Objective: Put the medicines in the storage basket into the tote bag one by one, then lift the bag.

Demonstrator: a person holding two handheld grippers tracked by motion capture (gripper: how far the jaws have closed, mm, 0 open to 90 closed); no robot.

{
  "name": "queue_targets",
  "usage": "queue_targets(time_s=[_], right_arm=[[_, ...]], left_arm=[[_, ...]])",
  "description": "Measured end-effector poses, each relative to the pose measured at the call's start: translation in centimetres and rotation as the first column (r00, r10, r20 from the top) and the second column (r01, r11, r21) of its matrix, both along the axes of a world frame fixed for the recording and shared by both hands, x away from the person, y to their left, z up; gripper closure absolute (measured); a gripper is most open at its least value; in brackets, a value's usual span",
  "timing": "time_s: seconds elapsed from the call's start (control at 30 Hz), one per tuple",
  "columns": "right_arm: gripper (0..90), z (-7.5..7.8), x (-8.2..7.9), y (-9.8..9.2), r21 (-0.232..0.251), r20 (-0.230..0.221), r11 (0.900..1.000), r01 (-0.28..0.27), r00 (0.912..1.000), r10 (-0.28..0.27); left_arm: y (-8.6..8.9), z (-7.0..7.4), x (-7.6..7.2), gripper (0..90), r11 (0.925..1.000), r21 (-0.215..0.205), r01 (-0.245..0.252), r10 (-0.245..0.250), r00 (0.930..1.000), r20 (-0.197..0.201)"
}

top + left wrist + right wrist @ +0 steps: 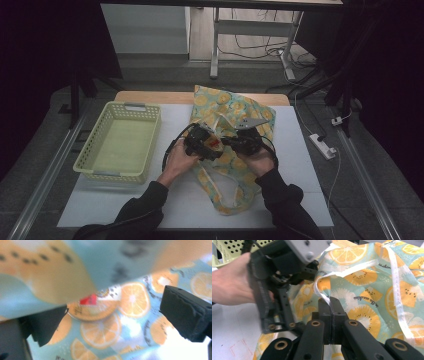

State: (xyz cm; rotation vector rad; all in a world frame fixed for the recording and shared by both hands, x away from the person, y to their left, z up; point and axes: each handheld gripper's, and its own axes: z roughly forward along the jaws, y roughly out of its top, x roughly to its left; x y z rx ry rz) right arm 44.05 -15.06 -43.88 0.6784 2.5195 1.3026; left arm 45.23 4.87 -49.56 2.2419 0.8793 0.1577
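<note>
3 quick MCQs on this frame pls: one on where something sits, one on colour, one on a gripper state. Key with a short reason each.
1. Where is the basket relative to the apron?
A. On the apron's left
B. On the apron's right
C. On top of the apron

2. What colour is the basket?
A. Red
B. Pale yellow-green
C. Black

3. How does the right gripper stand?
A. Wide open above the basket
B. Shut on the apron's white strap
C. Shut on the basket rim

Key:
1 A: the high view has the basket at the table's left side, the apron in the middle.
2 B: its perforated walls show pale yellow-green.
3 B: in the right gripper view the fingers meet with the strap pinched at their tips.
</note>
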Motion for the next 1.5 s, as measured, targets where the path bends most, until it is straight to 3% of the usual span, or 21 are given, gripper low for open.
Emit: queue_targets(time_s=[0.17, 0.27, 0.4, 0.6, 0.8, 1.07, 1.27, 1.5], right_arm=[[89.6, 0.0, 0.0, 0.1, 0.001, -0.001, 1.0, -0.002, 1.0, 0.002], [89.6, 0.0, -0.1, 0.0, 0.0, 0.0, 1.0, -0.002, 1.0, 0.002], [89.6, 0.0, -0.1, 0.0, 0.001, 0.002, 1.0, -0.003, 1.0, 0.003], [89.6, 0.0, -0.1, 0.1, -0.001, 0.0, 1.0, -0.004, 1.0, 0.004], [89.6, 0.0, -0.2, 0.1, -0.003, 0.0, 1.0, -0.005, 1.0, 0.005], [89.5, 0.0, -0.2, 0.0, 0.001, 0.002, 1.0, -0.005, 1.0, 0.005], [89.6, 0.1, -0.3, -0.1, 0.001, 0.003, 1.0, -0.007, 1.0, 0.007], [89.6, 0.0, -0.3, 0.0, -0.004, 0.003, 1.0, -0.008, 1.0, 0.008]], left_arm=[[0.3, 0.8, -0.9, 0.3, 0.9983, -0.044, 0.038, -0.038, 0.9993, -0.003], [0.6, 1.1, -1.5, 0.0, 0.9967, -0.047, 0.067, -0.066, 0.9977, 0.01], [1.0, 1.1, -2.1, 0.0, 0.9935, -0.05, 0.103, -0.103, 0.9947, -0.007], [1.6, 0.6, -3.0, 0.1, 0.9883, -0.099, 0.116, -0.119, 0.9925, -0.029], [2.1, 0.5, -3.9, 0.0, 0.9878, -0.09, 0.127, -0.128, 0.9917, -0.006], [2.5, 0.2, -4.6, 0.0, 0.9871, -0.102, 0.124, -0.127, 0.9917, -0.023], [1.8, -0.7, -4.4, 0.0, 0.9934, -0.046, 0.105, -0.107, 0.9934, -0.041], [0.6, -2.5, -4.1, 0.0, 0.9913, 0.045, 0.124, -0.123, 0.9921, -0.026]])
